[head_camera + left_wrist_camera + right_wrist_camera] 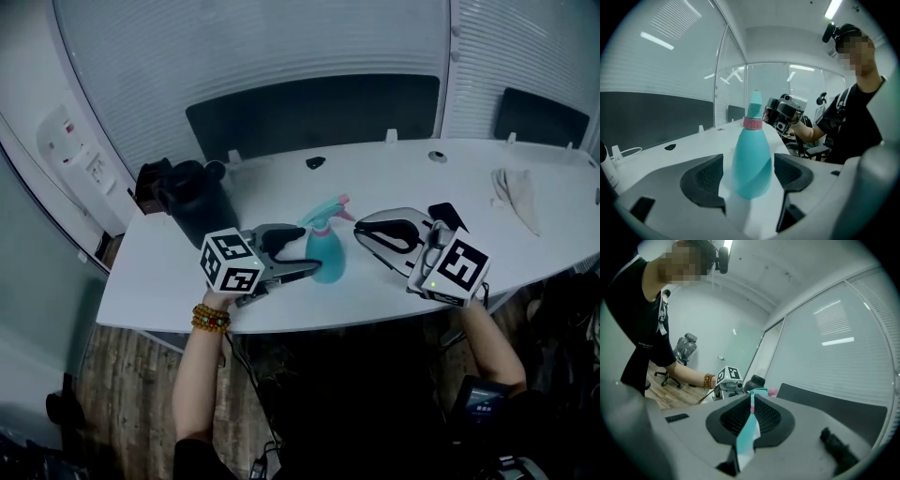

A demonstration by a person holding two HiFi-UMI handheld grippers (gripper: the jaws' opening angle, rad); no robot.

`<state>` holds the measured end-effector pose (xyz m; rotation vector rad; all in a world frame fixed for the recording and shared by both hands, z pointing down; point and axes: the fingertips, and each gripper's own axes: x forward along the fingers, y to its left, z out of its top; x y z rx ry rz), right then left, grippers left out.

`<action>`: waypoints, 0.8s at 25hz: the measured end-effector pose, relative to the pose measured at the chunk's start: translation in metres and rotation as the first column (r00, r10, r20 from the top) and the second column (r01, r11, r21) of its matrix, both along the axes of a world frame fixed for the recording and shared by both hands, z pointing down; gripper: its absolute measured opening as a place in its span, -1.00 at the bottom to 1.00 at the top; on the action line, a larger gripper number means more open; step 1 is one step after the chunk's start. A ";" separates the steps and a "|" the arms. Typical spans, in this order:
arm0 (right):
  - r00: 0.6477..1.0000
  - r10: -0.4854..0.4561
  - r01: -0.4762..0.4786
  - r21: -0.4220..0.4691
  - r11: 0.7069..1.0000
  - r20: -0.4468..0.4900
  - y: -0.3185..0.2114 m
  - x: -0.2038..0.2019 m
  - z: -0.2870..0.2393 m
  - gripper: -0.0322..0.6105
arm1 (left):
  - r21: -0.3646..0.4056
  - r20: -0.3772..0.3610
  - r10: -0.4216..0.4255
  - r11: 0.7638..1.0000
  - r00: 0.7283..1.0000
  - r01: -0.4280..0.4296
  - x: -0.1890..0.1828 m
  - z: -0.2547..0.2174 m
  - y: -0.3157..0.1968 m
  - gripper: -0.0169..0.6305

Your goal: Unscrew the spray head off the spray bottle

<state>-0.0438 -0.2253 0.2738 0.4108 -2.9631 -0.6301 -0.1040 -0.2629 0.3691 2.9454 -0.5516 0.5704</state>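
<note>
Looking along the left gripper [749, 159], its own view shows what the head view cannot: the jaws stand wide, the bottle [751, 140] upright between them with a gap at each pad, nothing gripped. The right gripper view shows the right gripper [751, 401] with its jaws together and empty, a teal sliver of bottle seen through the slit. From above, the bottle stands near the table's [394, 169] front edge, about midway along, spray head [323, 214] on, right gripper just beside it. A cloth [516, 192] lies toward the right end, a black jug [195, 192] at the left. Blinds [281, 47] back the room.
</note>
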 end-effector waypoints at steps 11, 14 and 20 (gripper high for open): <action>1.000 0.000 -0.001 -0.079 0.997 -0.015 -0.008 0.029 0.010 -0.59 | 0.009 0.024 0.061 0.998 0.998 -0.061 0.027 0.008 -0.018 0.14; 0.999 0.023 -0.025 -0.087 0.996 -0.030 -0.009 0.030 0.010 -0.59 | 0.038 0.023 0.038 0.999 0.999 -0.038 0.024 0.004 -0.026 0.01; 0.993 0.069 -0.078 -0.087 0.993 -0.098 -0.015 0.037 0.013 -0.47 | 0.247 0.130 -0.165 0.960 0.978 0.129 0.019 -0.016 -0.034 -0.01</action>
